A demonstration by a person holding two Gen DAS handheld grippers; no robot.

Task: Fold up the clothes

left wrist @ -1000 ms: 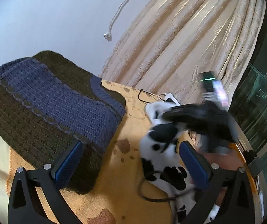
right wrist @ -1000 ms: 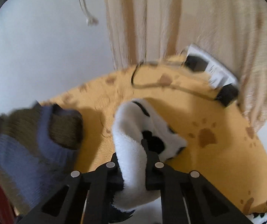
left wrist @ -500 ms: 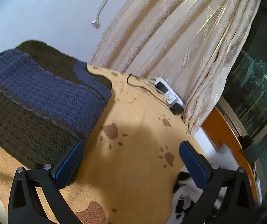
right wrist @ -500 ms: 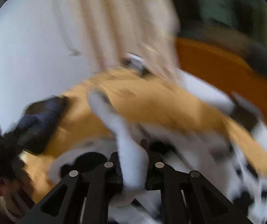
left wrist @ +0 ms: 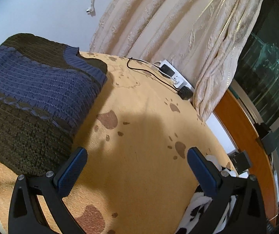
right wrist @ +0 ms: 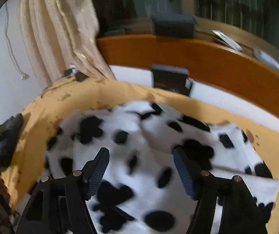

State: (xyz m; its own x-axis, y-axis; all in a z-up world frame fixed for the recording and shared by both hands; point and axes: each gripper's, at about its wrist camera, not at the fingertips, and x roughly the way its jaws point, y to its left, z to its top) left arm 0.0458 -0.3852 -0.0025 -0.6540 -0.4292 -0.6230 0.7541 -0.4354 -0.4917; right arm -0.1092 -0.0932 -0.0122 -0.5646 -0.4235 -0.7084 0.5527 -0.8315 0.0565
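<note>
Right wrist view, right gripper (right wrist: 140,164) fingers opening above blurred spotted fleece (right wrist: 139,156), seemingly released, left gripper (left wrist: 136,167) fingers apart, empty, folded sweater (left wrist: 32,97) upper left.

Fluffy white garment with black cow spots (right wrist: 139,156), spread rumpled on yellow blanket (right wrist: 42,117); folded blue-and-olive knit sweater (left wrist: 32,97) lying well apart.

A plain white wall (left wrist: 42,5) meets cream curtains (left wrist: 168,29); beside them a dark window (left wrist: 266,74) reflects a lamp.
</note>
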